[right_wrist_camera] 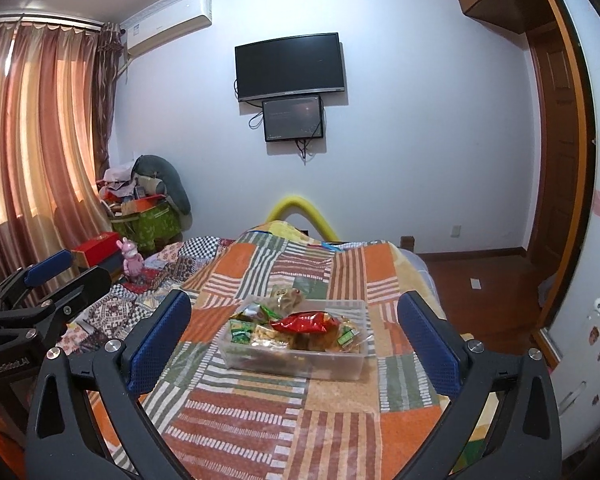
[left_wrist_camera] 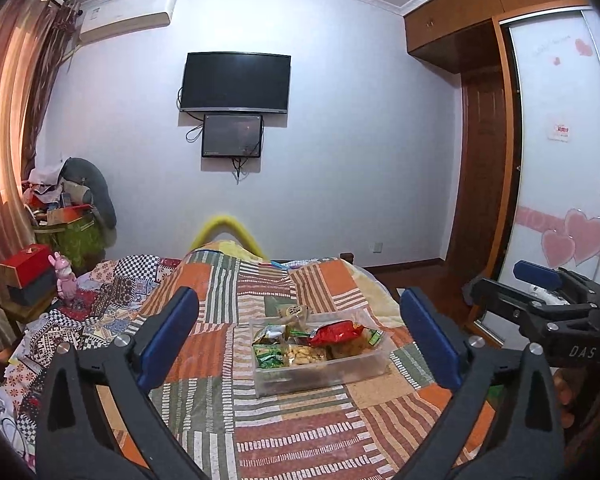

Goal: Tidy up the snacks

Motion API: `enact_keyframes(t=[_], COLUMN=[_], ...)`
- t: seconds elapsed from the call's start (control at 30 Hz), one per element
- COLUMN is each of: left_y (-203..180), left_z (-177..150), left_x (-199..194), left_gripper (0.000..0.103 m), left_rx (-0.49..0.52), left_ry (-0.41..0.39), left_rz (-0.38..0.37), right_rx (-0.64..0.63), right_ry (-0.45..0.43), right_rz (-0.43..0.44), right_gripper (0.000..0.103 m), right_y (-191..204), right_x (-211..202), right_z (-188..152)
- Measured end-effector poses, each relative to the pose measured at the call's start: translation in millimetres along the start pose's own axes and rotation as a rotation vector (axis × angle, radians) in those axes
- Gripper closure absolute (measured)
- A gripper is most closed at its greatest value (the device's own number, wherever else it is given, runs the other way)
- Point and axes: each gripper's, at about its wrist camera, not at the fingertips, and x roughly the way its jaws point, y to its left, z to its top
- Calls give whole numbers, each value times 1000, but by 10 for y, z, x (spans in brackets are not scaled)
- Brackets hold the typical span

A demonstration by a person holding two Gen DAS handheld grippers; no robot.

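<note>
A clear plastic box (left_wrist_camera: 320, 376) (right_wrist_camera: 292, 360) sits on the striped patchwork bedspread (left_wrist_camera: 300, 432) (right_wrist_camera: 260, 420). It holds several snack packs: a red bag (left_wrist_camera: 338, 331) (right_wrist_camera: 306, 322), green packets (left_wrist_camera: 270, 358) (right_wrist_camera: 240, 330) and a clear pack of pale biscuits (left_wrist_camera: 304, 354) (right_wrist_camera: 270, 336). A beige snack pack (left_wrist_camera: 294, 312) (right_wrist_camera: 286, 296) lies just behind the box. My left gripper (left_wrist_camera: 300, 332) is open and empty, raised in front of the box. My right gripper (right_wrist_camera: 296, 328) is open and empty, also short of the box; it shows at the right edge of the left wrist view (left_wrist_camera: 540, 284).
A checkered quilt (left_wrist_camera: 100, 296) (right_wrist_camera: 140, 292) lies on the bed's left side. A pink toy (left_wrist_camera: 64, 276) (right_wrist_camera: 132, 260) and red box (left_wrist_camera: 24, 264) stand at the left. A wardrobe (left_wrist_camera: 560, 160) and wood floor (right_wrist_camera: 480, 280) lie to the right. A TV (left_wrist_camera: 236, 82) hangs on the far wall.
</note>
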Motion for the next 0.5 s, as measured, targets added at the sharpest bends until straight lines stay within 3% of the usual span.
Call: enact_keyframes(t=[0.5], left_y=[-13], left_z=[-10], left_x=[11], left_gripper=[0], left_rx=[9], left_ry=[0], left_rz=[0], right_rx=[-3], right_ry=[-10], right_rz=[-2], right_gripper=[0], right_y=[55], right_x=[-44], right_z=[-8])
